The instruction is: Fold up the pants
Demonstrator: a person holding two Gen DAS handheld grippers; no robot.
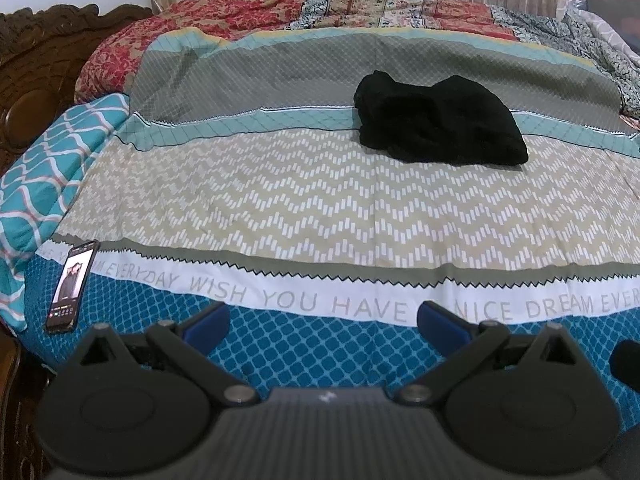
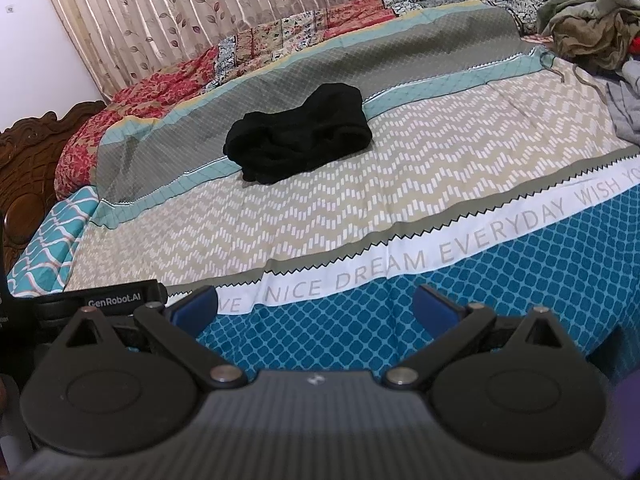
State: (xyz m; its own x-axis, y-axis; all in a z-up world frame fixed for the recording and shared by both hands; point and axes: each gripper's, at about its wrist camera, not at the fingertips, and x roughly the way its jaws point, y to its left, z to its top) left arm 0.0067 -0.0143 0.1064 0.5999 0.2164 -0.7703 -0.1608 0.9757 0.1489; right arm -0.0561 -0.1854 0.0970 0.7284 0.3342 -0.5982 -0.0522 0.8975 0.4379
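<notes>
The black pants (image 1: 438,122) lie in a compact folded bundle on the patterned bedsheet (image 1: 280,200), far ahead of both grippers; they also show in the right wrist view (image 2: 298,138). My left gripper (image 1: 323,322) is open and empty, over the blue band at the bed's near edge. My right gripper (image 2: 316,306) is open and empty too, over the same blue band of the bedsheet (image 2: 400,216). The body of the left gripper (image 2: 116,300) shows at the left of the right wrist view.
A phone (image 1: 72,286) lies on the sheet at the near left. A carved wooden headboard (image 1: 36,80) stands on the left. A floral quilt (image 1: 280,8) runs along the back. A heap of clothes (image 2: 592,32) lies at the far right. Curtains (image 2: 180,12) hang behind.
</notes>
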